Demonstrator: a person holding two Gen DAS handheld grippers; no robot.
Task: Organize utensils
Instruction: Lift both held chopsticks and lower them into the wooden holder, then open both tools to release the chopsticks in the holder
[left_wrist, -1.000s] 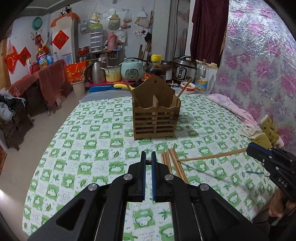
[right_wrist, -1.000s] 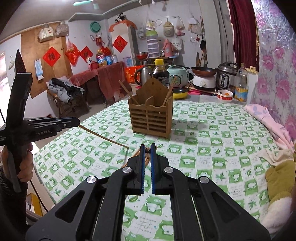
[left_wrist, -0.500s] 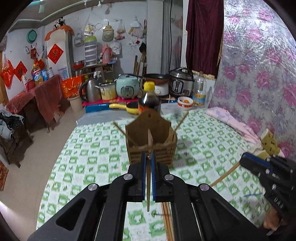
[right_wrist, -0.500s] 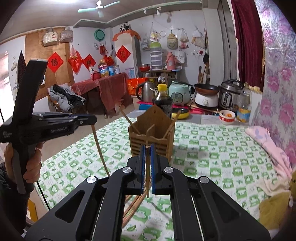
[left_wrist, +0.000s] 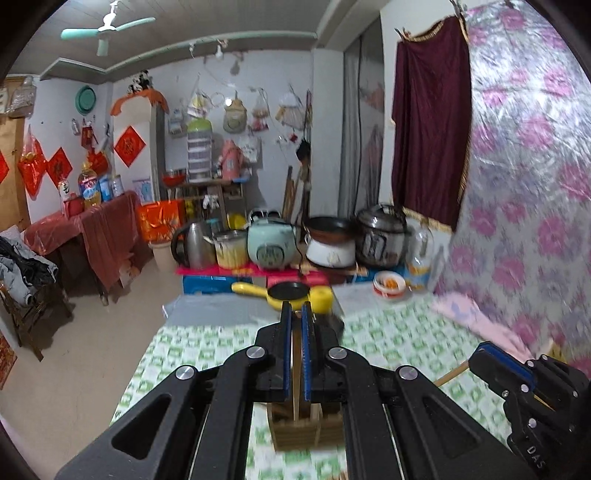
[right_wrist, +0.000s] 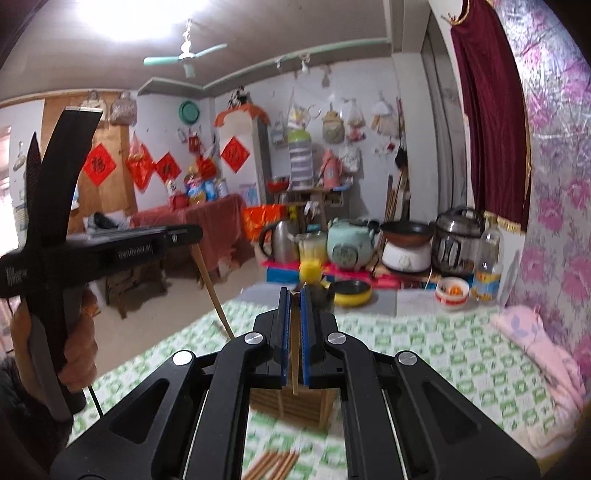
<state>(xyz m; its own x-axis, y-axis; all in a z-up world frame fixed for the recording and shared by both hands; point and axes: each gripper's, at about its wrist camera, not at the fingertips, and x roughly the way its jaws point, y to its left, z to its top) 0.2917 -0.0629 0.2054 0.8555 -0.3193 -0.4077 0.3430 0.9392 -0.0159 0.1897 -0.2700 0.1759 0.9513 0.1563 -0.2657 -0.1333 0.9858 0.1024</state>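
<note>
You hold the left gripper (left_wrist: 294, 350) above the wooden holder (left_wrist: 295, 430), and its blue pads are closed on one chopstick (left_wrist: 296, 369) that stands nearly upright between them, with its lower end over the holder's open top. Your right gripper (right_wrist: 293, 332) is also closed on a chopstick of its own (right_wrist: 294, 362), which hangs almost vertical just above the wooden holder (right_wrist: 291, 404); in the left wrist view this same gripper shows at the right of the holder (left_wrist: 517, 384) with the thin stick (left_wrist: 452, 374) coming out of it at a slant. In the right wrist view your left hand (right_wrist: 79, 347) grips the handle of the other tool to the left of the holder, and the chopstick (right_wrist: 214, 295) it carries points down toward the desk (right_wrist: 424, 343). The holder stands on the green and white checked cloth of the desk. A small bundle of loose chopsticks (right_wrist: 273, 463) lies on the cloth on the near side of the holder. Behind the holder, at the far edge of the desk, there is a yellow pan (left_wrist: 286, 293), and further behind it a row of cookers and a kettle. The view is a little blurred, so I cannot tell into which compartment each stick points.
</note>
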